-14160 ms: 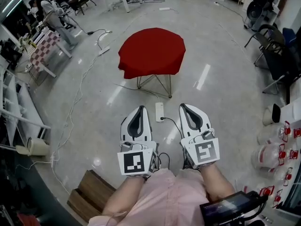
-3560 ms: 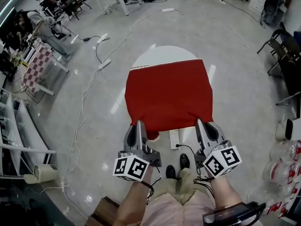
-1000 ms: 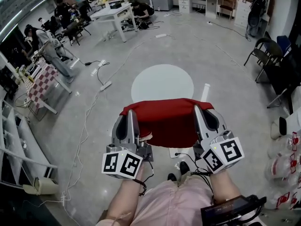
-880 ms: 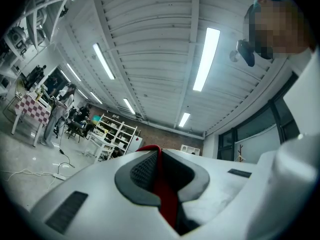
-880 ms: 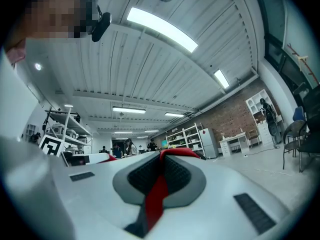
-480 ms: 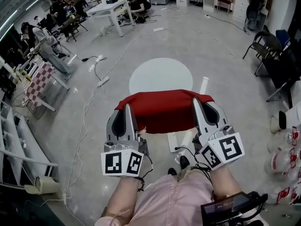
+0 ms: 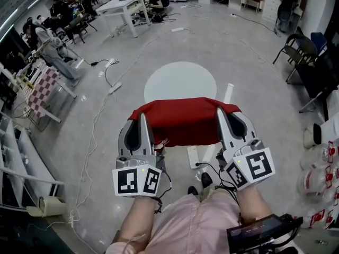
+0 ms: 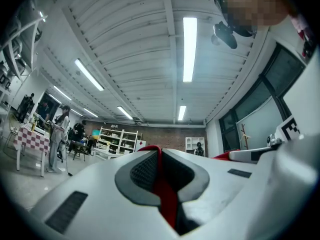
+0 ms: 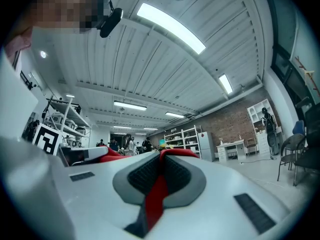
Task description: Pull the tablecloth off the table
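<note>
The red tablecloth [image 7: 183, 121] hangs stretched between my two grippers, off the round white table [image 7: 180, 82], whose top lies bare beyond it. My left gripper [image 7: 142, 116] is shut on the cloth's left corner; a red strip [image 8: 165, 194] shows pinched between its jaws in the left gripper view. My right gripper [image 7: 220, 111] is shut on the right corner, with red cloth [image 9: 155, 196] running through its jaws in the right gripper view. Both grippers point slightly upward, toward the ceiling.
A power strip [image 7: 193, 156] and cables lie on the floor under the cloth. A checkered table [image 7: 39, 86] and people stand at the left, white desks [image 7: 124, 5] at the back, black chairs [image 7: 296, 52] at the right. Plastic containers [image 7: 318, 181] sit near right.
The cloth stays held in both grippers, its top edge a little higher in the picture. The left gripper has rolled slightly. The view has tilted a little.
</note>
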Motion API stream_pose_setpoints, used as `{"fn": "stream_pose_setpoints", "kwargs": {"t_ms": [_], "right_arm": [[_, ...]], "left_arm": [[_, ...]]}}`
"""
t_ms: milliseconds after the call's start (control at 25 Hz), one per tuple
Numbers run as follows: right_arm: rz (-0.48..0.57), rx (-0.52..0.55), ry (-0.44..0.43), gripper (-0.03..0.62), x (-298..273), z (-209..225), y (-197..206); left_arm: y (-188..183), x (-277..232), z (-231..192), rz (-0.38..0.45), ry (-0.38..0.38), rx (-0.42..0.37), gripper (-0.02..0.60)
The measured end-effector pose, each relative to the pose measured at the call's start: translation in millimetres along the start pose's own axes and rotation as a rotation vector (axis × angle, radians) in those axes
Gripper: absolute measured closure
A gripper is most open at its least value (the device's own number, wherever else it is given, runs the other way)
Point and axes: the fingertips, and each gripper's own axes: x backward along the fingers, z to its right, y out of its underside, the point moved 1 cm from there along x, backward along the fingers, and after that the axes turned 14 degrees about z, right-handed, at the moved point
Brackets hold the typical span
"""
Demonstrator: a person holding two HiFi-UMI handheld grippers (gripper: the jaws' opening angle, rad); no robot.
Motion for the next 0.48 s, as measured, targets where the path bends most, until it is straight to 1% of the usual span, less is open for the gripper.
{"fn": "stream_pose_setpoints", "kwargs": {"t_ms": [480], "right_arm": [[0.004, 0.003, 0.001, 0.567, -0.4, 0.5, -2.5]], "left_arm": [[-3.4, 0.1, 2.5, 0.0, 0.006, -0.009, 0.543]]}}
